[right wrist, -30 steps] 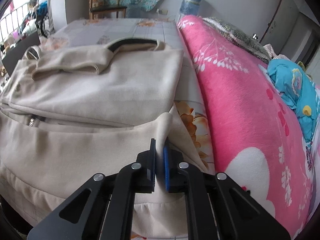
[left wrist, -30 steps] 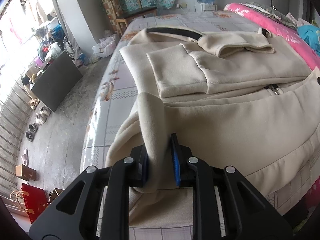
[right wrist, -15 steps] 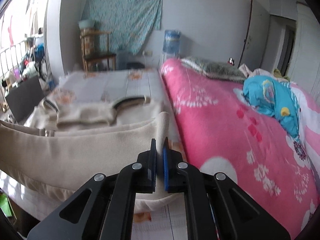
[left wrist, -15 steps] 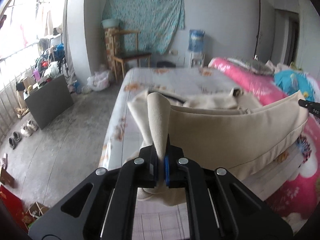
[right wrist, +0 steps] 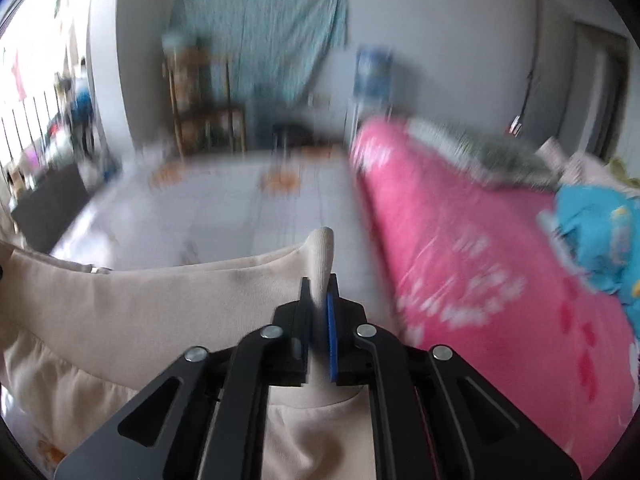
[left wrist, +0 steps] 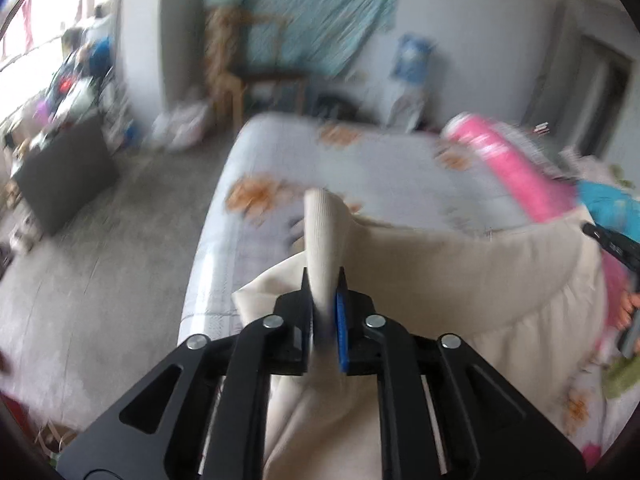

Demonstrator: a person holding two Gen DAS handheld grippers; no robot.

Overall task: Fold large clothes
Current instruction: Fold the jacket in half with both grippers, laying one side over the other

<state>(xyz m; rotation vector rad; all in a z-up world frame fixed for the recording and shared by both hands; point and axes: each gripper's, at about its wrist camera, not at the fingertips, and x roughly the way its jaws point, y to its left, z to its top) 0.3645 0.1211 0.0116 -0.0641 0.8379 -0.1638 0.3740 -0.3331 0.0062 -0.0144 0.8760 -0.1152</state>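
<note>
Left wrist view: our beige jacket now hangs lifted above the bed, where a second ago it lay flat, so the fold is underway. Our left gripper and right gripper each pinch a hem corner, jaws easing open with cloth between them. A pink blanket lies just beside the landing spot, the blue bundle beyond.

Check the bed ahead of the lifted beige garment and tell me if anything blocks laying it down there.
Nothing visible does. The beige garment hangs between the left gripper and right gripper, both jaws opening with fabric between them. The floral sheet beyond looks bare; the pink blanket lies only alongside, to the right.
</note>
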